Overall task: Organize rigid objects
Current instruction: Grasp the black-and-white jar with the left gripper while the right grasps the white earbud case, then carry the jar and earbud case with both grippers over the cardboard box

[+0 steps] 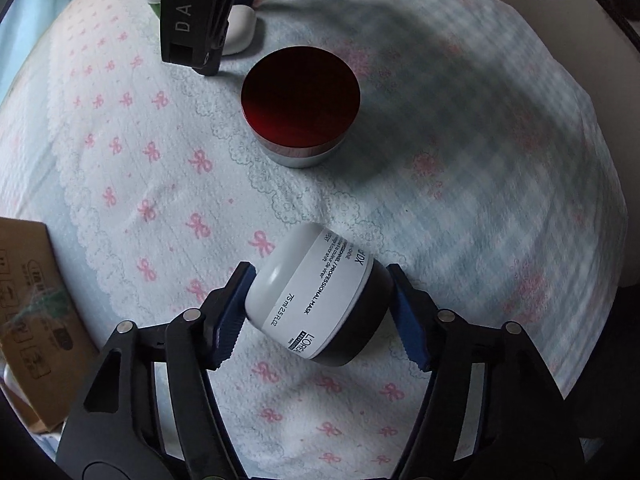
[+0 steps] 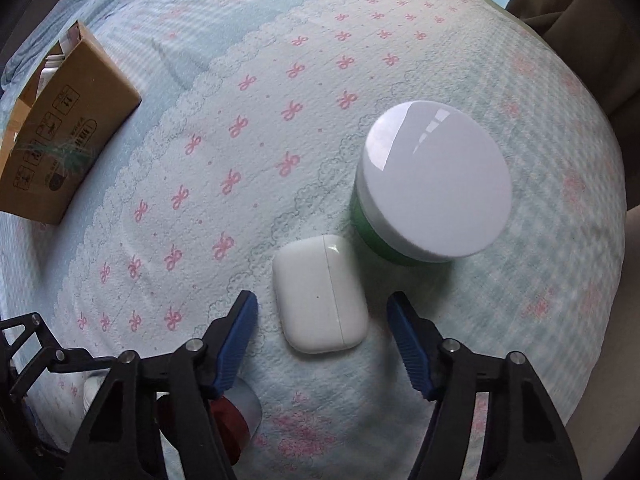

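Left gripper [image 1: 320,304] pinches the L'Oreal mask jar [image 1: 318,296] on its side, just above the bedspread [image 1: 140,160]; round walls could roll out of the pads. Right gripper [image 2: 322,320] is spread around the earbud case [image 2: 320,294], w/ the green jar [image 2: 432,188] close enough to bump. Red-lidded jar [image 1: 300,116] label hidden; cardboard box [image 2: 60,128] contents unclear.

- L'Oréal mask jar [image 1: 316,296]: white label, dark lid, tipped on its side, 6 o'clock.
- red-lidded jar [image 1: 300,108]: upright, 12 o'clock.
- white earbud case [image 2: 320,294]: flat, closed, 6 o'clock.
- green jar [image 2: 432,188]: white lid, upright, 2 o'clock.
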A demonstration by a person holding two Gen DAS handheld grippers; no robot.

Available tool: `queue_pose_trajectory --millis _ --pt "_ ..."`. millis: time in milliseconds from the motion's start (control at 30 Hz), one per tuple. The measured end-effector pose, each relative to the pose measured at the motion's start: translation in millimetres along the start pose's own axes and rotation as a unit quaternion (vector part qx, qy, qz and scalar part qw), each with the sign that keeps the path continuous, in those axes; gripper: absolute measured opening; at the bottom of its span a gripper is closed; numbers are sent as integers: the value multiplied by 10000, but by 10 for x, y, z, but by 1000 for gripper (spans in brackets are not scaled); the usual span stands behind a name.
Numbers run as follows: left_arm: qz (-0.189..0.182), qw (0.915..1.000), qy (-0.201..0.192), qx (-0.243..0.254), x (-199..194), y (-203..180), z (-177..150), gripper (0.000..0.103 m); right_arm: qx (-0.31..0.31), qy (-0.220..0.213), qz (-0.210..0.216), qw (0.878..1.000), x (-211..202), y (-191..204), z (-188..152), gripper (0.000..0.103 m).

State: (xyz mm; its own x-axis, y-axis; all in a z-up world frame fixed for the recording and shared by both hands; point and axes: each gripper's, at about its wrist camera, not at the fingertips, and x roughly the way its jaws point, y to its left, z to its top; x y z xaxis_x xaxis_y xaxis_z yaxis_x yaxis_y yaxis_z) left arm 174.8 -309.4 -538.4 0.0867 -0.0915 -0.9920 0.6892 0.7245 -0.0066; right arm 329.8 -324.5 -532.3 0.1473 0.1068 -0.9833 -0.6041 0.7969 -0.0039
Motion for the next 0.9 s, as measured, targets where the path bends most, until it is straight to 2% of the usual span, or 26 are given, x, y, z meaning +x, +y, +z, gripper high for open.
queue_pose_trajectory --millis 200,433,533,900 --pt "-38 9999 44 125 38 -32 106 63 -157 104 -144 9997 114 81 55 43" --pt "-68 10000 34 48 27 34 172 62 -171 80 -158 9997 169 104 123 43" --pt "-100 9999 3 -25 -19 80 101 62 -165 81 -182 9997 166 107 138 43" --pt "-136 9987 -195 -449 -304 372 -19 62 74 40 -189 9998 -63 110 31 42"
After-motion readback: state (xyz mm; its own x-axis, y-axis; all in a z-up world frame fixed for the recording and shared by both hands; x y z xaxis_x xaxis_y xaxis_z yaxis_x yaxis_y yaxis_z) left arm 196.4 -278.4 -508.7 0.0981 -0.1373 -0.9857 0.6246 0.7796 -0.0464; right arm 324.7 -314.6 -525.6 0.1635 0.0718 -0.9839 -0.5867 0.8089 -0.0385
